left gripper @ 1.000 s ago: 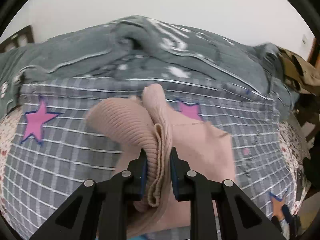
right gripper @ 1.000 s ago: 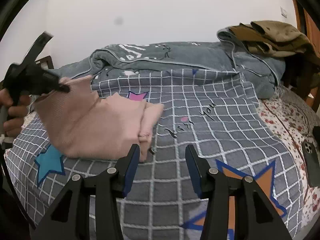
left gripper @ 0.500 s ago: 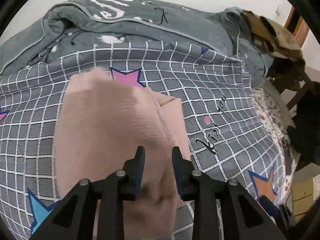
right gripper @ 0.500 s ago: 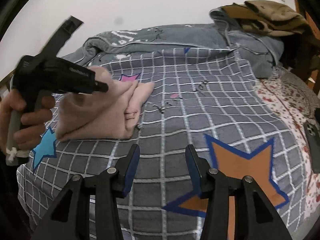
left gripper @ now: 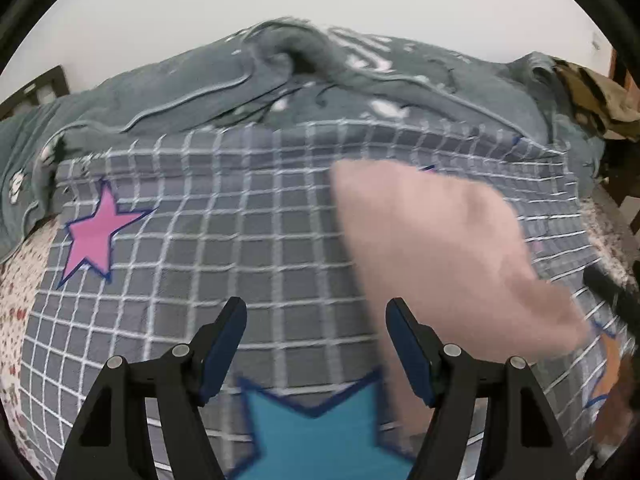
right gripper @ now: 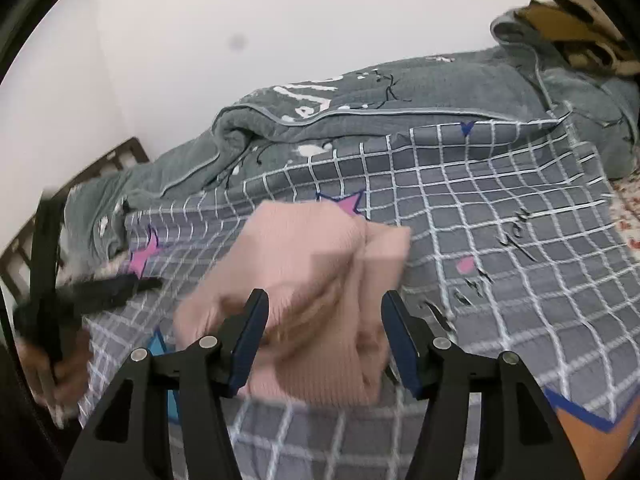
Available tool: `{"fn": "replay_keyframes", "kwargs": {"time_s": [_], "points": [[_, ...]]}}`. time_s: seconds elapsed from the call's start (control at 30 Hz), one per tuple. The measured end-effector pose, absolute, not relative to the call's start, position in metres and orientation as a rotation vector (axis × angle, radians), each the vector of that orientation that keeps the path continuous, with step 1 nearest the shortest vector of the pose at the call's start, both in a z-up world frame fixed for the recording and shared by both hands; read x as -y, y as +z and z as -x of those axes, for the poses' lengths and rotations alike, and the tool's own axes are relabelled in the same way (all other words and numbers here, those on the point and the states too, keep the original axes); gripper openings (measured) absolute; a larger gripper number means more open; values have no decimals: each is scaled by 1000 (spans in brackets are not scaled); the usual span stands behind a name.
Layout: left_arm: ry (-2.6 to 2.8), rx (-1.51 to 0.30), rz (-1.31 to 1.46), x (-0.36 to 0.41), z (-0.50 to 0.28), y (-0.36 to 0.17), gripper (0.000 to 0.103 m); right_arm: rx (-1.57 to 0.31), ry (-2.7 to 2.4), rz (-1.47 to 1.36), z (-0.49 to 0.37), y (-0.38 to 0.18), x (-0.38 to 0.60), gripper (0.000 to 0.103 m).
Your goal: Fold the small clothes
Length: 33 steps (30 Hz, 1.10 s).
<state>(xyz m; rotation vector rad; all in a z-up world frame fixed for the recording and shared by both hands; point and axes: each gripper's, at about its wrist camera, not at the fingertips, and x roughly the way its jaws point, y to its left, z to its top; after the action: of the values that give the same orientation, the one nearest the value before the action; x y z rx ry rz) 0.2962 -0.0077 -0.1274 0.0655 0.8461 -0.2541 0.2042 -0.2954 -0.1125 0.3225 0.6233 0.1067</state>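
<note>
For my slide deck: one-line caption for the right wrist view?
Open right tongs hover over the folded pink garment on a grid-patterned blanket.

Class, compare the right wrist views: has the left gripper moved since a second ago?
Yes. The left gripper has let go of the pink garment and dropped from wall height to the checked sheet, jaws just opening.
</note>
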Motion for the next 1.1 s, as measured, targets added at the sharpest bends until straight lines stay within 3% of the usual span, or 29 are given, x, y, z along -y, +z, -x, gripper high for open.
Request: {"fn": "replay_keyframes", "kwargs": {"time_s": [0.13,0.3,0.63,0.67,0.7,0.77,0.97,1.1], "points": [[-250,-866,-22,-16,-304,-146,71,-646,116,-367,-243,-119,294,57],[-272,-865,5,-25,-320,-157,71,-742,156,-390,-280,-144,285,38],[-359,-852,60,-15,-346,-152,71,-820,163,-405,-314,-170,281,42],[-365,-845,61,-13,-347,-150,71,-825,166,-403,-316,-171,280,39],[-366,-833,54,-10,-346,-148,71,-828,174,-401,-319,-171,278,23],[-365,-822,39,-7,-346,-146,71,-793,202,-408,-316,-165,279,16],[-366,-824,1,2,-338,-147,71,-594,196,-479,-277,-138,315,15],[-389,-829,-6,17,-330,-148,71,-742,160,-502,-290,-173,330,21]]}}
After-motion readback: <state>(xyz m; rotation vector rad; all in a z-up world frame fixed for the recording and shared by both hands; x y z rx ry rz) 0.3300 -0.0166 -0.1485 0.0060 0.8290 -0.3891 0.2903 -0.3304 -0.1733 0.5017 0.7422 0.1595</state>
